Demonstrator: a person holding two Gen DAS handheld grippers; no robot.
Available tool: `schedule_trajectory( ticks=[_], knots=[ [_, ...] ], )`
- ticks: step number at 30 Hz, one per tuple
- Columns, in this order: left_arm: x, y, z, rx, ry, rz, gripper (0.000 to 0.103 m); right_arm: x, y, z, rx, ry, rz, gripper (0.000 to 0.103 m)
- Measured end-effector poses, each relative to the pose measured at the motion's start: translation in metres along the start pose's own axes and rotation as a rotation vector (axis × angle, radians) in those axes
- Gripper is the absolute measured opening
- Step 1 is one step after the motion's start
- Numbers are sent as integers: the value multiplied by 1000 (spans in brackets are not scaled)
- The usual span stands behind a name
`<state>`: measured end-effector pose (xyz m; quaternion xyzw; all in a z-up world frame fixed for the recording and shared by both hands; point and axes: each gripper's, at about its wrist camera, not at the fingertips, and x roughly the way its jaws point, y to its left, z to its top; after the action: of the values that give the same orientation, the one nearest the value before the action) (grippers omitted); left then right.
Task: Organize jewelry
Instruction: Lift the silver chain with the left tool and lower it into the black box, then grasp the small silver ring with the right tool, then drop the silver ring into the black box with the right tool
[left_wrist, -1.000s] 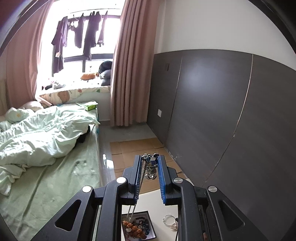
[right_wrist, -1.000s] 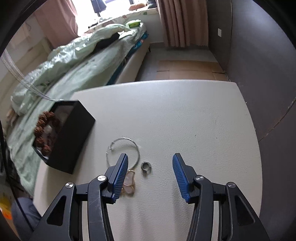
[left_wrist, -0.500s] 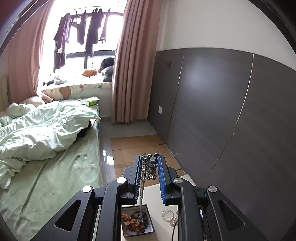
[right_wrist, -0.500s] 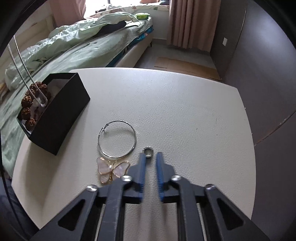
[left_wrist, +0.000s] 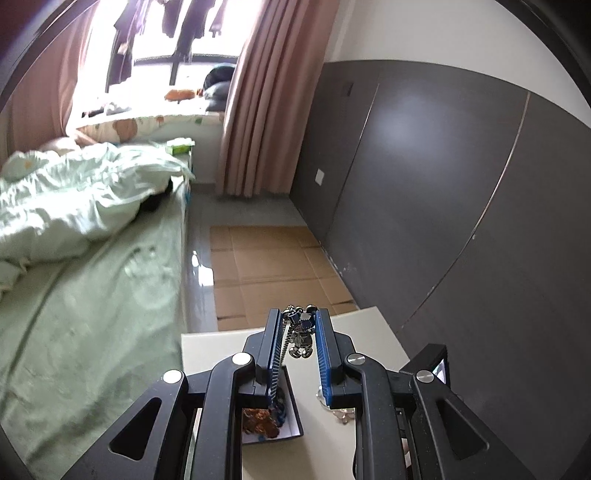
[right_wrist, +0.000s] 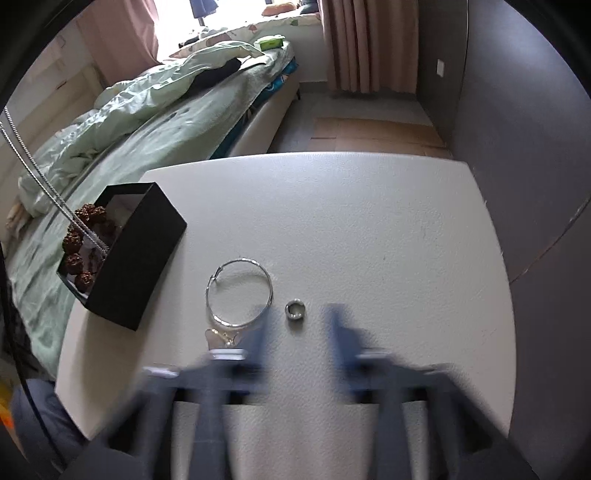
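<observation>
My left gripper (left_wrist: 298, 318) is shut on a silver necklace pendant (left_wrist: 301, 336); its chain (right_wrist: 48, 192) hangs down into the black jewelry box (right_wrist: 140, 258), which holds a brown bead bracelet (right_wrist: 79, 243). The box also shows below the left gripper (left_wrist: 291, 424). My right gripper (right_wrist: 299, 325) is motion-blurred, its fingers apart, just above the white table (right_wrist: 369, 229). A small silver ring (right_wrist: 294, 309) lies between its fingertips. A large silver hoop (right_wrist: 239, 292) and a butterfly piece (right_wrist: 221, 338) lie to the left of it.
A bed with green bedding (right_wrist: 166, 122) stands left of the table. A dark wall panel (left_wrist: 424, 203) runs along the right. Cardboard sheets (left_wrist: 273, 266) cover the floor beyond the table. The table's far and right edges are near.
My right gripper shut half a second ago and has now opened again around the small ring. The left gripper has tilted down, the necklace chain still hanging into the box.
</observation>
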<state>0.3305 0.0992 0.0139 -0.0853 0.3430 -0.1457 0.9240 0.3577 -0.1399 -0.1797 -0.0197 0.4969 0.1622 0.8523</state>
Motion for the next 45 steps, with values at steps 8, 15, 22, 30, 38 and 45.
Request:
schedule_trajectory(
  ticks=[8, 15, 22, 30, 38, 45],
  knots=[
    [32, 22, -32, -76, 55, -8, 18, 12, 0, 4, -18, 23, -6, 44],
    [56, 42, -55, -155, 109, -55, 19, 18, 11, 4, -82, 25, -77, 31],
    [64, 60, -82, -254, 88, -85, 84, 14, 9, 3, -69, 26, -52, 13],
    [63, 69, -104, -261, 30, -69, 84, -5, -9, 4, 30, -26, 53, 13],
    [58, 89, -110, -304, 6, -79, 84, -34, 14, 21, 20, -129, 134, 13],
    [50, 97, -114, -320, -17, -84, 103, -39, 69, 43, -50, -146, 234, 13]
  ],
)
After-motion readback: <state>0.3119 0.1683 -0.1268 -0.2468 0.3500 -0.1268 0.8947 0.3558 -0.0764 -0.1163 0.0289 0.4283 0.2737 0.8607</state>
